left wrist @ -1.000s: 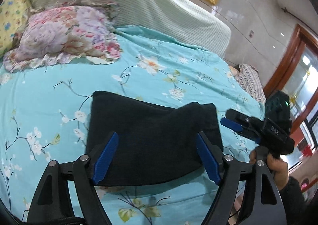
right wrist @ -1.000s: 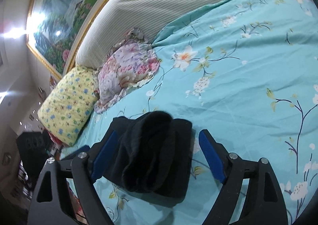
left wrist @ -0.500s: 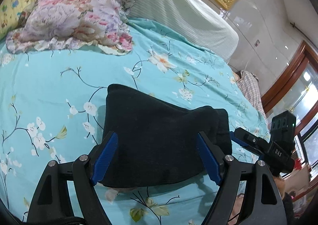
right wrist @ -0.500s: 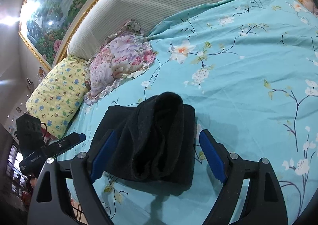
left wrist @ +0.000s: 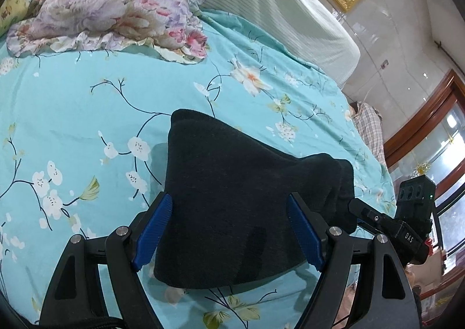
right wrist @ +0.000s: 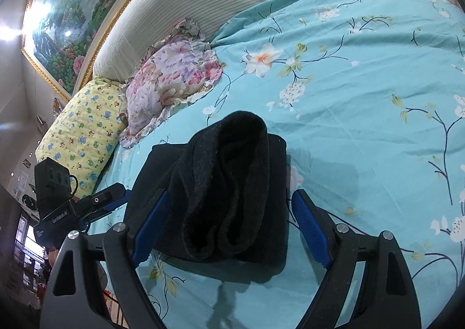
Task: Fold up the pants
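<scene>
The black pants (left wrist: 232, 192) lie folded in a thick bundle on the turquoise flowered bedspread (left wrist: 87, 96). My left gripper (left wrist: 229, 230) is open, its blue pads on either side of the bundle's near edge, gripping nothing. My right gripper (right wrist: 229, 230) is open too, straddling the bundle's rolled end (right wrist: 229, 183). In the left wrist view the right gripper (left wrist: 389, 227) shows at the bundle's right end. In the right wrist view the left gripper (right wrist: 87, 207) shows at its left side.
A floral pillow (left wrist: 116, 6) and a yellow patterned pillow (right wrist: 84, 128) lie at the head of the bed against a striped headboard (left wrist: 276, 6). A gold-framed painting (right wrist: 72, 18) hangs above. A plaid cloth (left wrist: 369, 128) lies past the bed's right edge.
Both grippers have moved closer to the folded pants, which now fill more of each view. Both stay open.
</scene>
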